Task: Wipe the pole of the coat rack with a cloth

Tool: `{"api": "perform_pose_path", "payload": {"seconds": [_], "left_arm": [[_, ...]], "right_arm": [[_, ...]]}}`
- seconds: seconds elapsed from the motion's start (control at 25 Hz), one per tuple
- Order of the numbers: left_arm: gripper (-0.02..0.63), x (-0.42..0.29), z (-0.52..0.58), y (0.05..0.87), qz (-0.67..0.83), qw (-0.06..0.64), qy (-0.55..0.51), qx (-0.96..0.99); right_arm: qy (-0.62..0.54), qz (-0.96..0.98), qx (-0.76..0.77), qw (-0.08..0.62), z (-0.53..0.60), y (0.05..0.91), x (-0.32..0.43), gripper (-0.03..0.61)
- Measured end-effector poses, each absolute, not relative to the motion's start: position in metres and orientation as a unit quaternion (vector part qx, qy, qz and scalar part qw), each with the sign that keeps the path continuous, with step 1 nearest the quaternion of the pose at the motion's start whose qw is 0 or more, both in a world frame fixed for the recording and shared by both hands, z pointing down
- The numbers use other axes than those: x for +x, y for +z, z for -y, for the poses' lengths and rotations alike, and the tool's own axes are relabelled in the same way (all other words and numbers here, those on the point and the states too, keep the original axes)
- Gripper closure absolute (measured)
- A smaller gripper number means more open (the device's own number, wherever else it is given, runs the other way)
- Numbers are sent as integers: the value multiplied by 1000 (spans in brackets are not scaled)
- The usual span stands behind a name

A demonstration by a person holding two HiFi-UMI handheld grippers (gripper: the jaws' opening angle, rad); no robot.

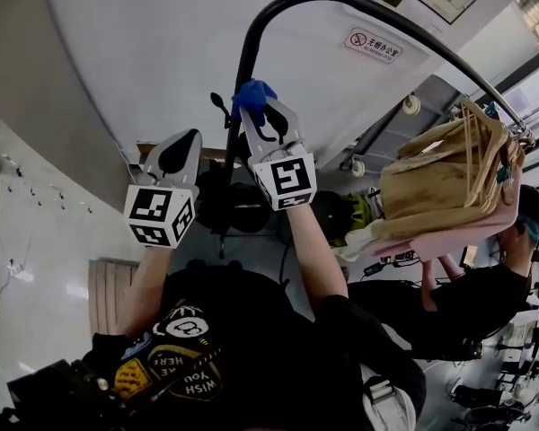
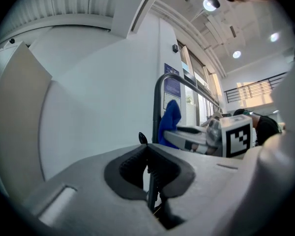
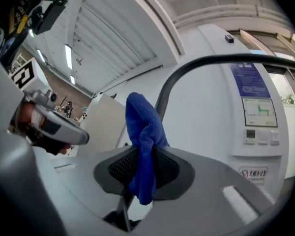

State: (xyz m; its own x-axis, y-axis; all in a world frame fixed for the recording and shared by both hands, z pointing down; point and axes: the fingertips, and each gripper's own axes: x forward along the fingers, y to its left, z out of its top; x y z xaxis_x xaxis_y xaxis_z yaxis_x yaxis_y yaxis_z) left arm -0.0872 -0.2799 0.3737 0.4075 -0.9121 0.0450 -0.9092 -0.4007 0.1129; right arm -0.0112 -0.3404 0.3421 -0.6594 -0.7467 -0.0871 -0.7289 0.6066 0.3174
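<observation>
The coat rack's black pole [image 1: 240, 70] rises in front of me and bends over to the right. My right gripper [image 1: 257, 108] is shut on a blue cloth [image 1: 251, 92], which sits against the pole just below the bend. In the right gripper view the cloth [image 3: 143, 127] sticks up from the pinched jaws of the right gripper [image 3: 143, 157], in front of the pole [image 3: 187, 68]. My left gripper [image 1: 187, 138] is lower left of the pole, shut and holding nothing. The left gripper view shows its jaws together, the left gripper [image 2: 148, 154] pointing at the pole [image 2: 157, 107] and cloth [image 2: 170, 118].
A tan bag [image 1: 440, 178] and pink fabric hang from the rack's top bar at the right. Below them is another person in black [image 1: 485, 303]. A small black hook [image 1: 217, 103] juts from the pole's left side. A white wall [image 1: 144, 52] stands behind.
</observation>
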Motion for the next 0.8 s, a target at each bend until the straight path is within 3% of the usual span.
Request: {"api": "perform_pose_path", "payload": {"seconds": [0.2, 0.36, 0.48, 0.8], "left_arm": [[612, -86, 281, 383, 543, 70, -9, 837], [612, -83, 281, 386, 539, 72, -9, 839], [612, -81, 281, 383, 537, 71, -12, 841], [612, -87, 282, 370, 538, 55, -15, 841]], "right_arm": [[-84, 893, 434, 80, 345, 420, -6, 503], [-64, 891, 438, 100, 347, 435, -5, 503], [-98, 884, 447, 100, 349, 408, -4, 502], [-185, 878, 442, 0, 356, 251, -8, 502]]}}
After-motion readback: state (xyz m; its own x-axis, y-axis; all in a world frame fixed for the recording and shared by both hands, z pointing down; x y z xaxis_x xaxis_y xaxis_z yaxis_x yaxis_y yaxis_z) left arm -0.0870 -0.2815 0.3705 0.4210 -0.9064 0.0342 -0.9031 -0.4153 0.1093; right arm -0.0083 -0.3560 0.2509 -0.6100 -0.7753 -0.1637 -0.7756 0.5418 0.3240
